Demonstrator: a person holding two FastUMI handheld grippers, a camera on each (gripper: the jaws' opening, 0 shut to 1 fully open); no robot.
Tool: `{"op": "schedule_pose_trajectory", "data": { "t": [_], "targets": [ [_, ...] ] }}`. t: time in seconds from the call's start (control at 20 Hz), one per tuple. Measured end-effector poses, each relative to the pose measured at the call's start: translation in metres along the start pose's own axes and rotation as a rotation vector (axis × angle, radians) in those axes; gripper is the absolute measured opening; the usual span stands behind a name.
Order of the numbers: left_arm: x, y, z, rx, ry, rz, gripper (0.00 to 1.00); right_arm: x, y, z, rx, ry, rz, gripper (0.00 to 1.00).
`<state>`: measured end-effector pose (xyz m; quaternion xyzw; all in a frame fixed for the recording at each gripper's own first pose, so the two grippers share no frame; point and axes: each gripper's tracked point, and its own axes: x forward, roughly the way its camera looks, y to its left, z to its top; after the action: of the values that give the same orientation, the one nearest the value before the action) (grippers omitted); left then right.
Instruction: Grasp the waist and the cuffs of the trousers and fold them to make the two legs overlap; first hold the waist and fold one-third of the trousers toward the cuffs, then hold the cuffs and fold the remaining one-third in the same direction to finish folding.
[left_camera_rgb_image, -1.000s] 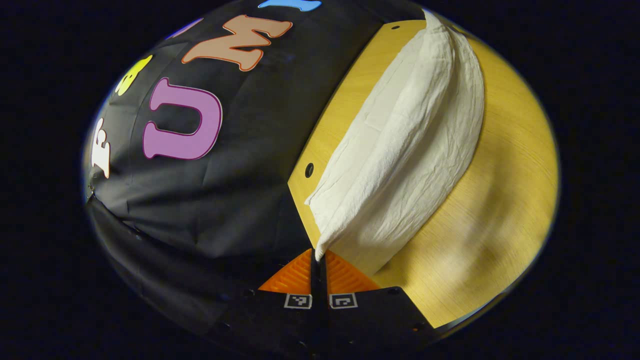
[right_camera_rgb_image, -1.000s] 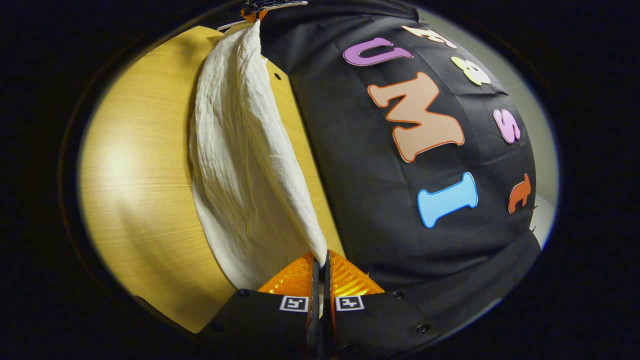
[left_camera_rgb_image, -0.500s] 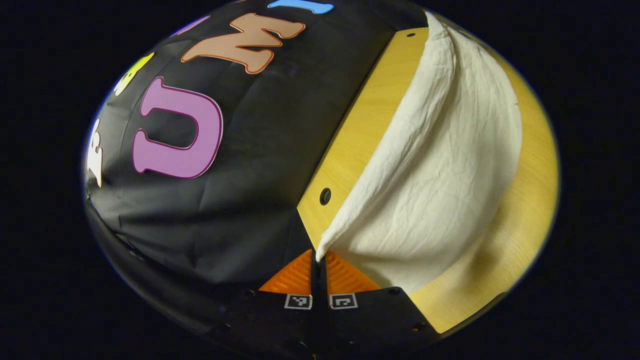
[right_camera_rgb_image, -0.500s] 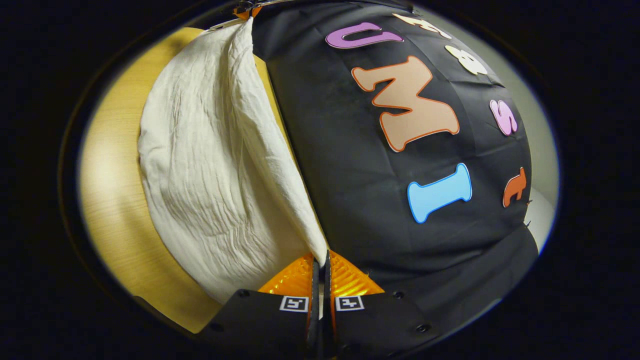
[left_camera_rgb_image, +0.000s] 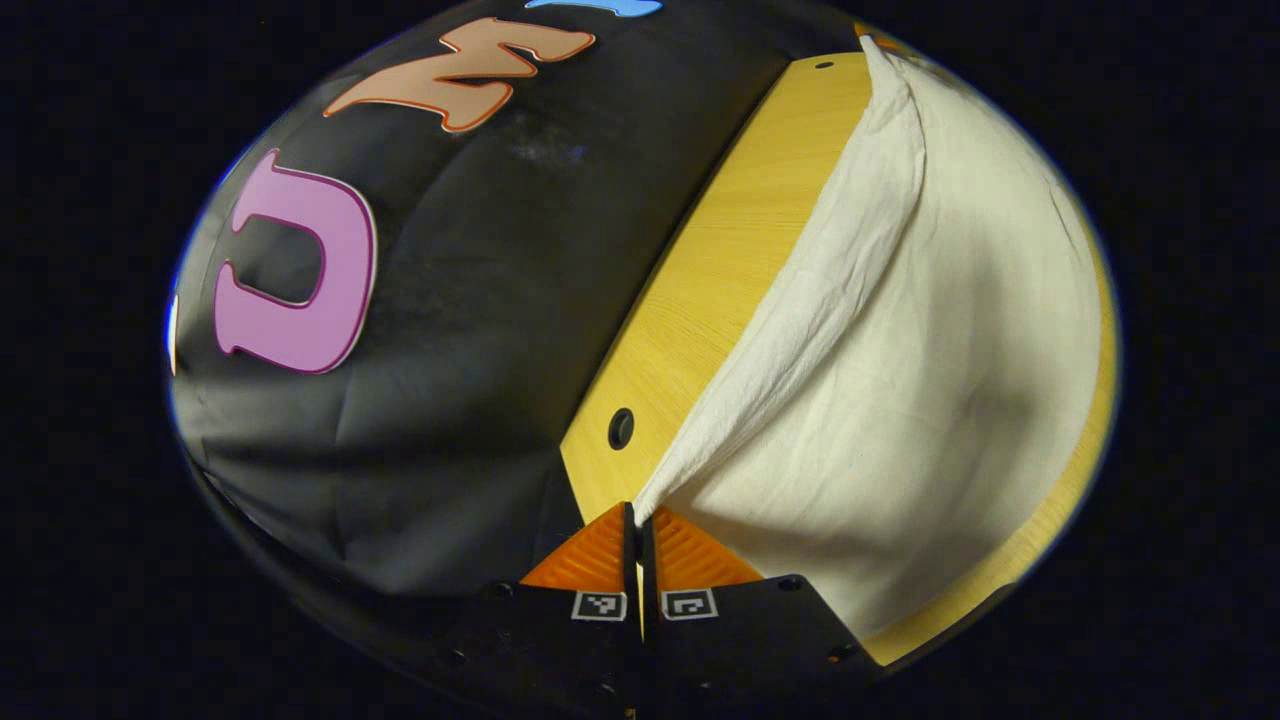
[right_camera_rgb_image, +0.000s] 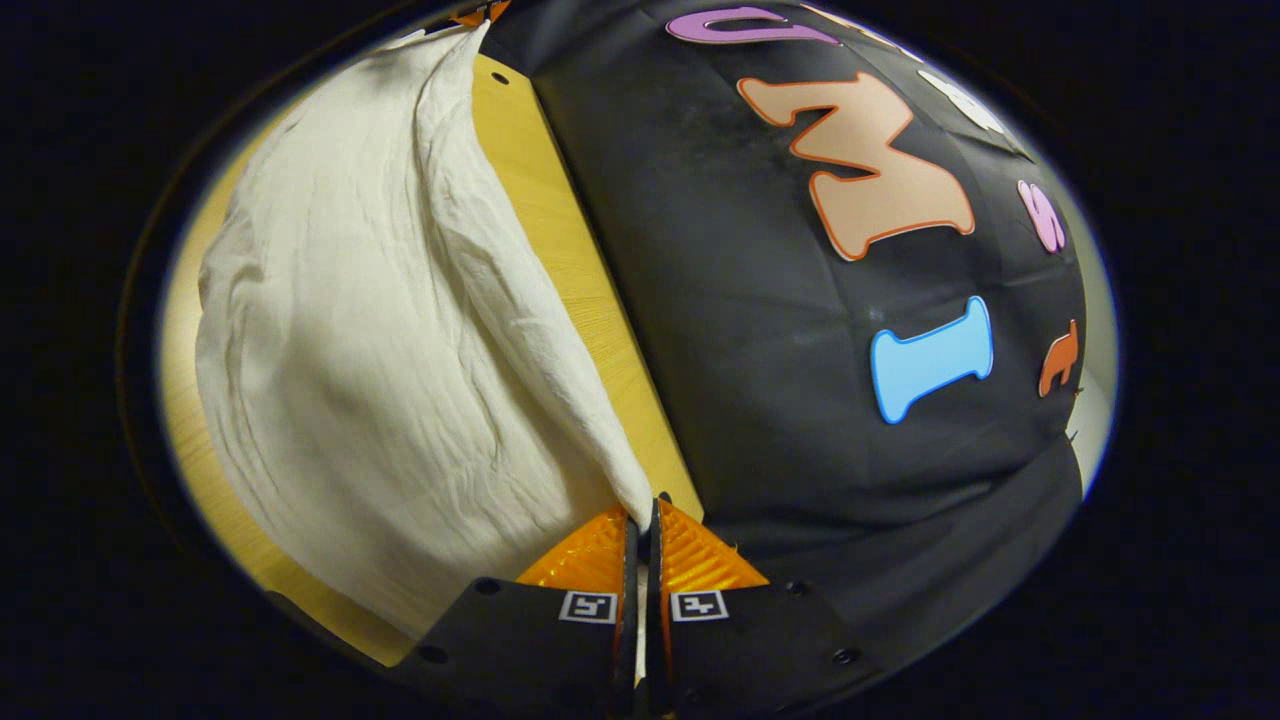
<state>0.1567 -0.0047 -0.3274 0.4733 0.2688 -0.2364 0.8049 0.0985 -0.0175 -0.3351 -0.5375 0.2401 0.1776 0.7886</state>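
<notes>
White trousers (left_camera_rgb_image: 900, 360) lie lengthwise on a yellow wooden table (left_camera_rgb_image: 720, 260). In the left gripper view my left gripper (left_camera_rgb_image: 637, 520) is shut on one end of the cloth's far edge, which runs taut away from the fingers. The same white trousers (right_camera_rgb_image: 380, 330) spread wide in the right gripper view, and my right gripper (right_camera_rgb_image: 643, 512) is shut on the other end of that lifted edge. The raised edge stretches between the two grippers above the table (right_camera_rgb_image: 590, 280). I cannot tell which end is the waist.
The black booth wall (left_camera_rgb_image: 460, 330) rises right behind the table's back edge. A round hole (left_camera_rgb_image: 620, 428) marks the table corner near my left gripper, and another hole (right_camera_rgb_image: 498, 78) sits near the far corner in the right gripper view.
Both grippers have carried the lifted edge across. The cloth has spread wider over the table in each view and hides more of the wood. Both stay shut on it.
</notes>
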Motion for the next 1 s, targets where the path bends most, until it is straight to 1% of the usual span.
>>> {"op": "schedule_pose_trajectory", "data": {
  "t": [0.05,0.15,0.2,0.25,0.3,0.35,0.45,0.5,0.55,0.6,0.7,0.8,0.85,0.9,1.0],
  "targets": [
    [0.006,-0.004,-0.001,-0.004,0.001,-0.008,0.00,0.006,0.006,0.000,0.001,0.013,0.003,0.06],
    [0.014,-0.009,0.001,-0.013,-0.005,-0.010,0.00,0.016,0.020,-0.003,0.014,0.035,0.016,0.06],
    [0.015,-0.008,0.001,-0.022,-0.010,-0.008,0.00,0.018,0.026,-0.005,0.027,0.046,0.036,0.08],
    [0.016,-0.015,0.002,-0.042,-0.014,-0.032,0.00,0.016,0.030,-0.006,0.043,0.057,0.047,0.24],
    [0.015,-0.024,0.003,-0.067,-0.013,-0.053,0.15,0.014,0.030,-0.006,0.060,0.052,0.046,0.42],
    [0.009,-0.029,0.004,-0.097,-0.014,-0.067,0.43,0.013,0.026,-0.001,0.085,0.038,0.041,0.61],
    [-0.002,-0.023,0.009,-0.133,-0.024,-0.029,1.00,0.001,0.017,0.001,0.157,0.025,0.014,0.98],
    [-0.009,-0.019,0.014,-0.155,-0.037,-0.005,0.95,-0.004,0.012,0.002,0.202,0.023,0.009,0.98],
    [-0.017,-0.017,0.019,-0.184,-0.047,0.015,0.95,-0.012,0.007,0.000,0.251,0.025,-0.001,0.98],
    [-0.027,-0.014,0.025,-0.223,-0.061,0.031,0.95,-0.018,0.001,-0.004,0.300,0.026,-0.012,1.00],
    [-0.046,-0.010,0.040,-0.309,-0.096,0.058,0.95,-0.031,-0.013,-0.012,0.415,0.029,-0.035,0.98],
    [-0.067,-0.009,0.059,-0.405,-0.129,0.070,0.95,-0.044,-0.024,-0.029,0.546,0.045,-0.046,0.98],
    [-0.077,-0.010,0.067,-0.442,-0.145,0.069,0.95,-0.049,-0.027,-0.036,0.618,0.060,-0.042,0.98],
    [-0.087,-0.011,0.076,-0.479,-0.162,0.072,0.95,-0.053,-0.030,-0.047,0.688,0.077,-0.040,1.00],
    [-0.102,-0.011,0.091,-0.543,-0.195,0.068,0.95,-0.062,-0.035,-0.067,0.813,0.110,-0.042,1.00]
  ]
}}
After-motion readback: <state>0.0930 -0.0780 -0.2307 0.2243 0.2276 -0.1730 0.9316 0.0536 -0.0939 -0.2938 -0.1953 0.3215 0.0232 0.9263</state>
